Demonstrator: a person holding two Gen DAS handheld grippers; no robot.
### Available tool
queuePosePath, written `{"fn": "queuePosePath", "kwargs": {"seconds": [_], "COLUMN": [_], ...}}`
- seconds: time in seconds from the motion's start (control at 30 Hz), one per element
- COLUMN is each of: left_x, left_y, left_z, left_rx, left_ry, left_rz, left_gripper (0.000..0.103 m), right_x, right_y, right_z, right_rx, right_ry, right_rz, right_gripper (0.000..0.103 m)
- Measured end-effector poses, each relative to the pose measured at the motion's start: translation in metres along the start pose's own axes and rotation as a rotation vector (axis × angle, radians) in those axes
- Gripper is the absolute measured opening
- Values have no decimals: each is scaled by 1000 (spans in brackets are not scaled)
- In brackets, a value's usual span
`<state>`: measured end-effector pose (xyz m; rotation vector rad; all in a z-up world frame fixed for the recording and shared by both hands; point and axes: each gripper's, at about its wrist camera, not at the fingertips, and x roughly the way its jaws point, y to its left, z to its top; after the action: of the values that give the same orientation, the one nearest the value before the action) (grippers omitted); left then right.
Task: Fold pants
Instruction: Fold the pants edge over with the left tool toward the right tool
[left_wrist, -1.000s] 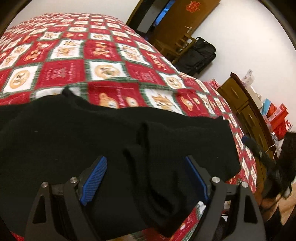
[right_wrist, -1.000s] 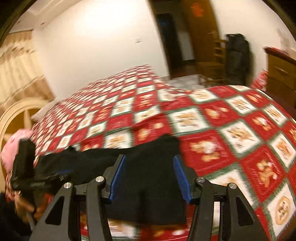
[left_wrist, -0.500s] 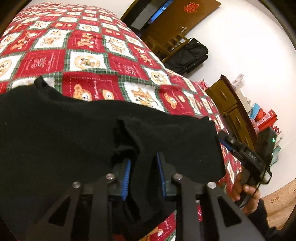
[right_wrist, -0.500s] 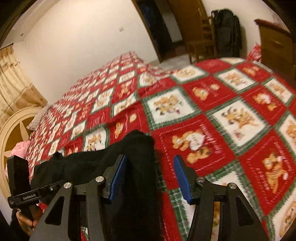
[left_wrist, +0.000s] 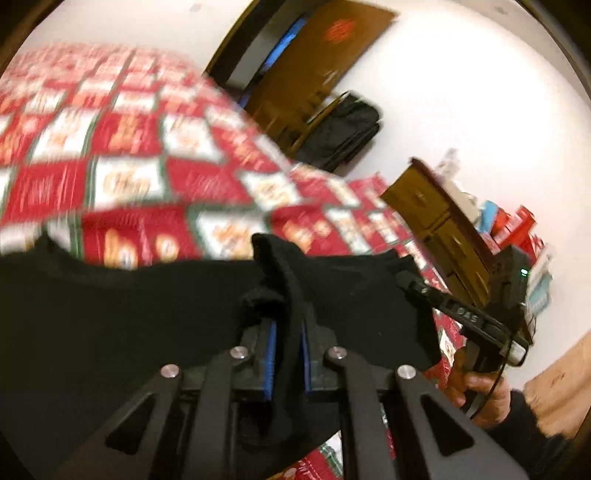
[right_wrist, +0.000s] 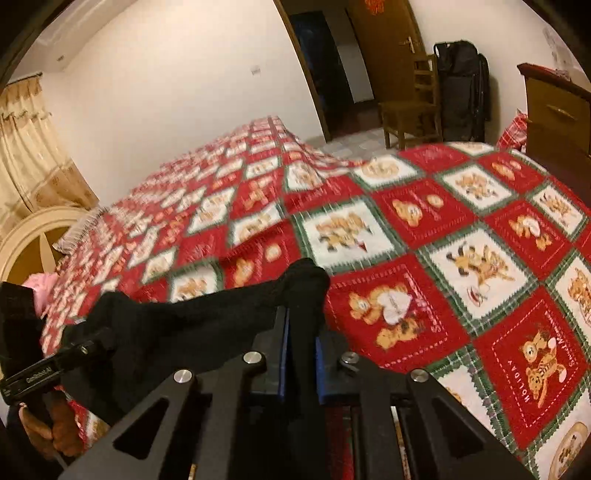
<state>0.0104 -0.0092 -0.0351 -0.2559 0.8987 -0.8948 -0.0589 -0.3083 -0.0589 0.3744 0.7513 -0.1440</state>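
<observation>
Right wrist: both hand-held grippers clamp pants edge; quilt beyond.

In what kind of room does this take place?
Most likely a home bedroom. A wide bed under a red holiday quilt fills the view, with a wooden dresser and a chair by the door. Black pants lie on the quilt.
</observation>
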Motion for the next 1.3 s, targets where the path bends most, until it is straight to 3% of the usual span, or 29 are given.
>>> {"fn": "queuePosePath", "kwargs": {"seconds": [0.13,0.2,0.3,0.4,0.43,0.5,0.6,0.7,0.87,0.93,1.17,1.2,1.23,1.3], "left_x": [10,19,7,-11,-17,-31,-38,-42,-56,-62,-68,-67,-66,-66], "left_y": [4,18,37,39,40,41,46,56,62,63,65,64,62,59], "left_z": [-5,-9,-10,-12,-13,-12,-6,-2,0,0,2,2,2,3], "left_rx": [116,100,-4,3,9,15,20,-14,-41,-33,-37,-30,-21,-1], "left_ry": [-6,32,58,54,45,29,15,14,-4,-20,-38,-35,-34,-34], "left_rz": [153,227,174,216,240,268,311,339,378,401,395,399,405,413], "left_gripper": [13,24,32,46,48,56,60,64,67,69,69,69,69,69], "right_x": [17,18,13,-10,-20,-34,-32,-13,18,30,40,38,37,33], "right_y": [-7,-10,-17,-22,-17,13,75,132,175,183,190,189,188,187], "right_z": [2,6,9,12,12,7,-15,-43,-75,-83,-87,-86,-85,-85], "right_rx": [45,55,63,92,61,-73,-261,-419,-581,-628,-678,-675,-671,-671], "right_ry": [42,49,42,-20,-40,-59,11,84,148,154,143,148,157,169], "right_rz": [3,21,10,-75,-92,-13,174,285,323,272,263,270,286,294], "right_gripper": [13,18,31,33,33,32,32,32,30,30,30,24,11,7]}}
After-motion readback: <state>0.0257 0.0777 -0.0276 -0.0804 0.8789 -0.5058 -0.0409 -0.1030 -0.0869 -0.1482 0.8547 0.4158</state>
